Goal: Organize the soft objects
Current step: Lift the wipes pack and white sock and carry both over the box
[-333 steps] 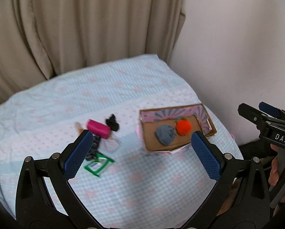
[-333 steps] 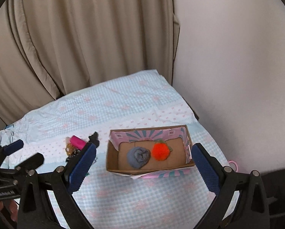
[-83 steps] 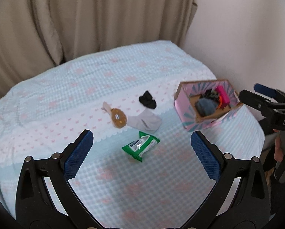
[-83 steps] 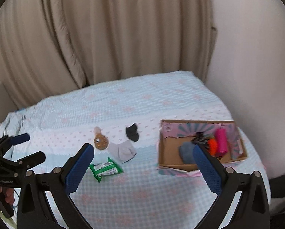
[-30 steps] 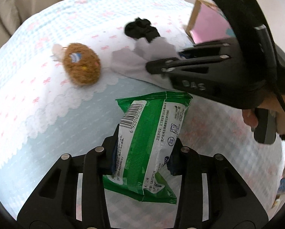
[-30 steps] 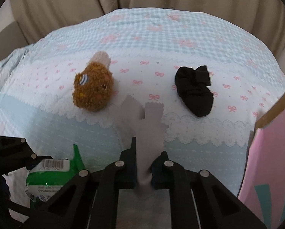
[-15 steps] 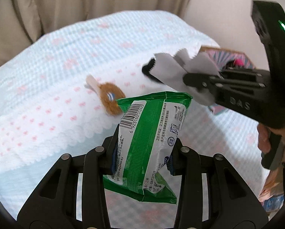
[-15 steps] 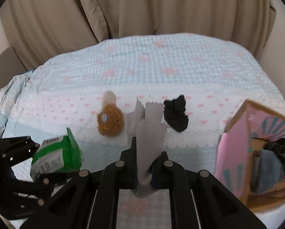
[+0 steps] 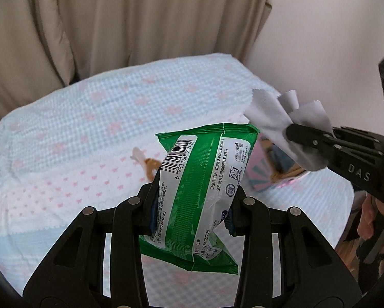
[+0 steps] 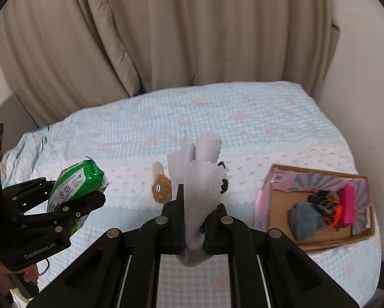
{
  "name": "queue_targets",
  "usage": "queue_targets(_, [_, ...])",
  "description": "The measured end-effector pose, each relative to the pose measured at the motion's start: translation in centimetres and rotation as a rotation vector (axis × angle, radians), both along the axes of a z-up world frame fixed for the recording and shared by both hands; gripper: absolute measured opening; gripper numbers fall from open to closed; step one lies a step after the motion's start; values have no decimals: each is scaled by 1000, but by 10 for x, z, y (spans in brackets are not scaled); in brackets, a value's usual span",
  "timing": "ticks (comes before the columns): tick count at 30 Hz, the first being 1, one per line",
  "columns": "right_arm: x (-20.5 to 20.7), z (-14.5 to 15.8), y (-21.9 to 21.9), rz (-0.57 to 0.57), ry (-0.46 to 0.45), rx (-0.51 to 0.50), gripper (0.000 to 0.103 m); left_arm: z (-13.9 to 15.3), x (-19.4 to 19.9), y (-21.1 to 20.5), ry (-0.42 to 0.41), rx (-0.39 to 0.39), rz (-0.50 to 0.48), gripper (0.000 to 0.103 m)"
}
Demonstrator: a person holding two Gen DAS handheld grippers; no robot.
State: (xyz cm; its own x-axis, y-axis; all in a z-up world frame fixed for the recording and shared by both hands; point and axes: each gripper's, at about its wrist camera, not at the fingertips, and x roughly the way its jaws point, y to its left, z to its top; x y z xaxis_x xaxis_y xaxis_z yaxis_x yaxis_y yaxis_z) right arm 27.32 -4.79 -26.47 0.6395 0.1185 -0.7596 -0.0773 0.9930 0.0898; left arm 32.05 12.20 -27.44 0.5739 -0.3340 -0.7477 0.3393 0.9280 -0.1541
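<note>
The left gripper (image 9: 192, 205) clenched a wet-wipes pack (image 9: 202, 179); the right gripper (image 10: 193, 220) pinched a grey cloth (image 10: 199, 179) left of the cardboard box (image 10: 317, 241), where its loose folds might snag the rim.

My right gripper (image 10: 193, 224) is clamped on a pale grey pinked-edge cloth (image 10: 201, 177), lifted over the blue checked bedspread (image 10: 243, 118). Left gripper (image 10: 89, 192) grips a green wipes packet (image 10: 76, 179). Brown plush toy (image 10: 161, 188) behind. Cardboard box with pink patterned flaps (image 10: 317, 238) at right, holding soft items.

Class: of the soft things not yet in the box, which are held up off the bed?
The green wipes pack, in the left gripper, and the grey cloth, in the right gripper.
</note>
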Motion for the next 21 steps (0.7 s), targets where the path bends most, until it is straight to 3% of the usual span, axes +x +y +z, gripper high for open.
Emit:
queue_targets(6, [-26, 46, -28, -66, -29, -9, 9, 42, -9, -27, -12, -18, 16, 35])
queue_targets(11, [-46, 66, -68, -120, -32, 7, 9, 67, -19, -70, -14, -32, 18, 35])
queue_targets(16, [-61, 77, -126, -147, -22, 1, 9, 71, -31, -120, -2, -29, 18, 35])
queue_targets(21, [-63, 70, -195, -176, 6, -1, 9, 61, -20, -177, 38, -17, 33, 35])
